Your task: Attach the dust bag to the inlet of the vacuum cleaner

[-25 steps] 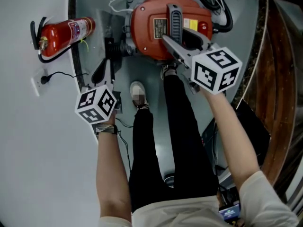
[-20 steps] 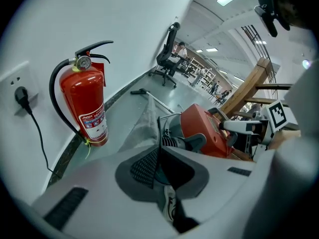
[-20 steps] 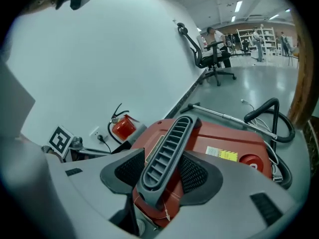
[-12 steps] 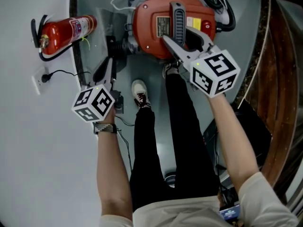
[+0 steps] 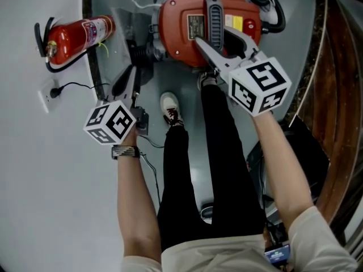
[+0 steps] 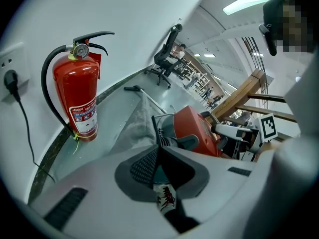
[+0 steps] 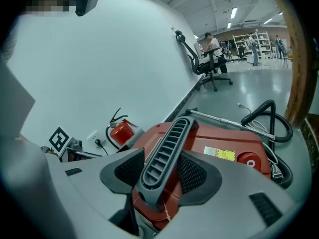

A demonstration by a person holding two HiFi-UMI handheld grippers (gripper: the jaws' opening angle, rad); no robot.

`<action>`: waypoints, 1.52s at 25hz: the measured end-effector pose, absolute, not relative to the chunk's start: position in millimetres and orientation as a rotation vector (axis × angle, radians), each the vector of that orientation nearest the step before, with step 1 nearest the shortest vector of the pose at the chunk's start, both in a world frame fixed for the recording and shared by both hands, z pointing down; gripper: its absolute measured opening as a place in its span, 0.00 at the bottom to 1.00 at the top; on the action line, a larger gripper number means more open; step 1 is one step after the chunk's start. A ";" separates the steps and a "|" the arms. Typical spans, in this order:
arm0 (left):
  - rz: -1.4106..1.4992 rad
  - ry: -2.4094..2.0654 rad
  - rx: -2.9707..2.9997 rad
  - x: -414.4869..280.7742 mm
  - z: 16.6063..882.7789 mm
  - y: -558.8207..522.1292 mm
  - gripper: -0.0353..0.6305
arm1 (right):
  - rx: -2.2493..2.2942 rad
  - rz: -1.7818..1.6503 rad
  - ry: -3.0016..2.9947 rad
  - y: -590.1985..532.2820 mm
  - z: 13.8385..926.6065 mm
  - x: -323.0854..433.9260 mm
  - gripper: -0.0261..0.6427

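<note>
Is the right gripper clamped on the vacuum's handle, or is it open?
Clamped. The right gripper has a pad against each side of the ribbed grey handle.

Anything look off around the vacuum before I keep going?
Nothing looks damaged or spilled. The grey dust bag lies limp on the floor beside the vacuum cleaner, and the right gripper is clamped on its handle.

Right gripper (image 5: 213, 38) straddled the handle (image 5: 212, 17) of the red vacuum cleaner (image 5: 176, 30). Left gripper (image 5: 128, 77) met the grey dust bag (image 5: 127, 32), near a fire extinguisher (image 5: 74, 38).
</note>
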State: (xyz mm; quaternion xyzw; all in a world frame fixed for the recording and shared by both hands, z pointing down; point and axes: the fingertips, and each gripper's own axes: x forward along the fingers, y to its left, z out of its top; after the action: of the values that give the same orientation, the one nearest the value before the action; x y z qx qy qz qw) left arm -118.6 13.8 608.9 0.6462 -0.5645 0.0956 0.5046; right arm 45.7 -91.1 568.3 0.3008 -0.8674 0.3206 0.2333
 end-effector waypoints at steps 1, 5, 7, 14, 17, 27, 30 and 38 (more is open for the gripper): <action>0.230 -1.355 1.563 -117.8 608.9 14.0 0.09 | 0.829 0.877 -2.382 -91.1 568.3 46.1 0.35; 0.240 -1.338 1.573 -117.1 608.3 13.9 0.09 | 0.835 0.871 -2.384 -90.9 568.5 45.3 0.35; 0.245 -1.332 1.581 -116.5 607.8 13.7 0.09 | 0.831 0.876 -2.384 -90.7 568.6 45.0 0.35; 0.230 -1.321 1.620 -114.6 606.1 13.2 0.09 | 0.832 0.868 -2.385 -90.8 568.1 44.5 0.35; 0.257 -1.296 1.654 -112.7 605.4 13.6 0.09 | 0.832 0.867 -2.385 -90.5 567.9 45.0 0.35; 0.331 -1.176 1.748 -104.3 604.5 13.4 0.09 | 0.833 0.867 -2.384 -89.5 568.0 44.8 0.35; 0.327 -1.181 1.746 -104.4 604.7 12.7 0.09 | 0.833 0.868 -2.383 -90.3 568.3 45.3 0.35; 0.379 -1.355 1.688 -107.6 606.3 12.8 0.11 | 0.834 0.865 -2.384 -90.4 568.3 45.2 0.35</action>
State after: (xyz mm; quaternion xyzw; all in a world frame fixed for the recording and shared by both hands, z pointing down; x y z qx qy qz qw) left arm -107.6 12.8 606.3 0.6842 -0.5493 0.1537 0.4544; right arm 45.2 -90.4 568.3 0.3038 -0.8682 0.3152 0.2335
